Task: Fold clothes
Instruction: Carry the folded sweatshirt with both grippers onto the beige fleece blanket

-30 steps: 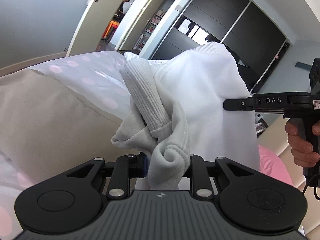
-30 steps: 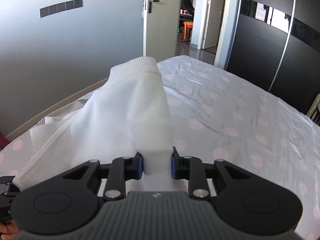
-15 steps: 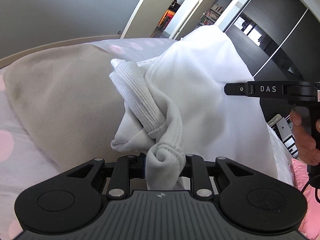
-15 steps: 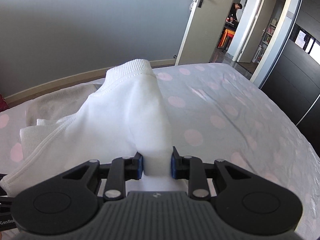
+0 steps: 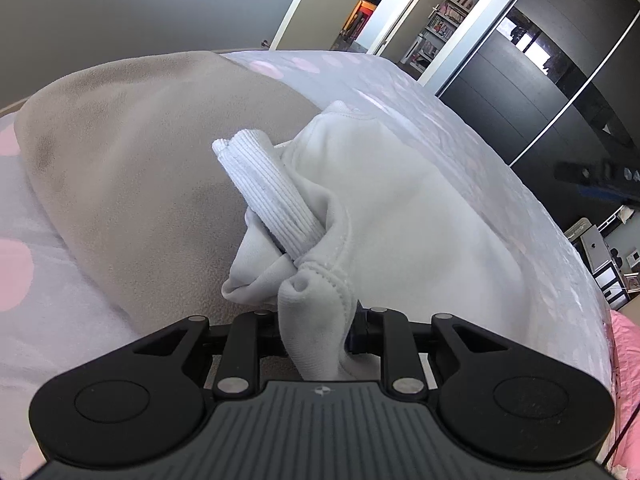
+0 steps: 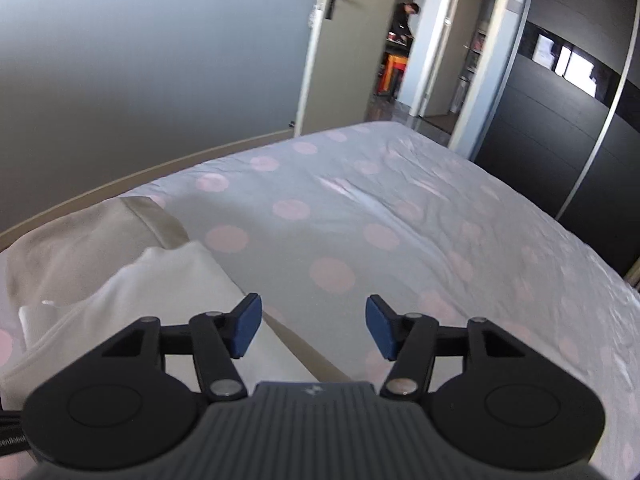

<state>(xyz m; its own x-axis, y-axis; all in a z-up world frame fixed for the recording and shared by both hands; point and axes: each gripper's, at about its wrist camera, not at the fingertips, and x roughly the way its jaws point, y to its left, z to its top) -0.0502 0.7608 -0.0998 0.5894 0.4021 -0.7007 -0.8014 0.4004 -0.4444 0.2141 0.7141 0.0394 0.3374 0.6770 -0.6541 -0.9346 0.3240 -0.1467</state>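
A white sweatshirt (image 5: pixel 384 200) lies on the bed, partly over a beige garment (image 5: pixel 152 168). My left gripper (image 5: pixel 316 328) is shut on a bunched fold of the sweatshirt beside its ribbed cuff (image 5: pixel 272 196). In the right wrist view the sweatshirt (image 6: pixel 160 296) rests flat at the lower left on the beige garment (image 6: pixel 80 240). My right gripper (image 6: pixel 314 330) hangs just above the bed with its jaws opening; nothing is between the blue pads (image 6: pixel 248 330). The right gripper's tool (image 5: pixel 600 178) shows blurred at the right edge of the left wrist view.
The bed has a grey sheet with pink dots (image 6: pixel 360 240). A dark sliding wardrobe (image 6: pixel 560 140) stands on the right. An open door (image 6: pixel 320 48) leads to another room where a person (image 6: pixel 406 20) stands. Something pink (image 5: pixel 626 340) lies at the bed's right edge.
The right gripper let go of the sweatshirt and its jaws spread apart. The sweatshirt dropped from hanging in the air to lying on the bed. Both grippers moved down.
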